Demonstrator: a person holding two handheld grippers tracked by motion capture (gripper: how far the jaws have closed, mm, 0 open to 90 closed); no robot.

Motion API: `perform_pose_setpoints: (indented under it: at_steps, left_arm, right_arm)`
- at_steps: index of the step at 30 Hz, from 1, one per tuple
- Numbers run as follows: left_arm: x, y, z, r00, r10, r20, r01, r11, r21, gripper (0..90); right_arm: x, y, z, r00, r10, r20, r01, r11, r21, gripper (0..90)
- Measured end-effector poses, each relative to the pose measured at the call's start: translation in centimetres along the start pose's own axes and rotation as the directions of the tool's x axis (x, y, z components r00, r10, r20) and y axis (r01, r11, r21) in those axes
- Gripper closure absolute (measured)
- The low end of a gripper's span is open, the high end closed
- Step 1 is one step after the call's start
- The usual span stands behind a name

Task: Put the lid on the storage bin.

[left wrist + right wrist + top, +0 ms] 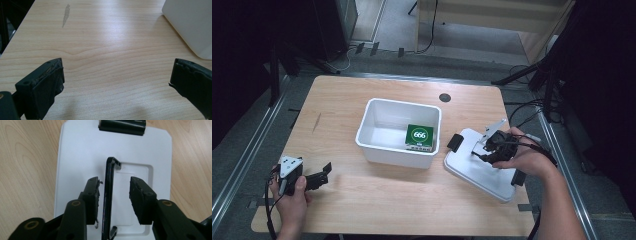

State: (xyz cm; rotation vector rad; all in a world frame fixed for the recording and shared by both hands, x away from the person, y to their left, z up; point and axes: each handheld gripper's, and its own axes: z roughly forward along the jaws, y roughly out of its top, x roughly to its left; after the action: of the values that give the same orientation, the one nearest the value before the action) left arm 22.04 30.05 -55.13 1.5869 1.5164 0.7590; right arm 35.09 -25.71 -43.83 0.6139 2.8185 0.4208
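The white lid (484, 167) lies flat on the table (377, 200), at about 3 o'clock from the white bin (399, 131) and just beside it. The right gripper (492, 146) is above the middle of the lid. In the right gripper view, the black handle (108, 195) of the lid stands raised between the two jaws, close to the jaw at 9 o'clock; a gap remains at the 3 o'clock side, so the jaws are half open and do not clamp yet. The left gripper (314, 177) rests at 8 o'clock from the bin, its jaws wide apart over bare wood. A green box (420, 137) lies inside the bin.
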Motion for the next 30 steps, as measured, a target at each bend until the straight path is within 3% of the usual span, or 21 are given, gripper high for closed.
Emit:
perform_pose_setpoints:
  at_steps: [6,13,20,23,30]
  left_arm:
    - [0.0,0.0,0.0,1.0,0.0,0.0,0.0,1.0,0.0,0.0]
    - [0.0,0.0,0.0,1.0,0.002,0.0,-0.002,1.0,-0.001,0.0]
    - [0.0,0.0,0.0,1.0,0.0,-0.001,0.0,1.0,-0.001,0.0]
    - [0.0,0.0,0.0,1.0,0.001,-0.001,-0.001,1.0,0.0,0.0]
    - [0.0,0.0,0.0,1.0,0.001,0.001,-0.001,1.0,0.0,0.0]
  right_arm:
    - [0.1,-0.9,0.9,0.9999,0.011,-0.013,-0.011,0.999,0.05,66.1]
    - [-0.1,-1.4,1.5,0.9997,0.0,-0.024,0.002,0.998,0.069,79.9]
    - [-0.5,-1.5,1.5,0.9997,0.023,0.01,-0.024,0.998,0.066,82.1]
    - [-0.6,-1.6,1.9,1.0,0.006,-0.001,-0.006,0.996,0.089,81.6]
    - [-0.9,-2.1,1.7,0.9994,-0.029,0.017,0.027,0.997,0.069,85.4]
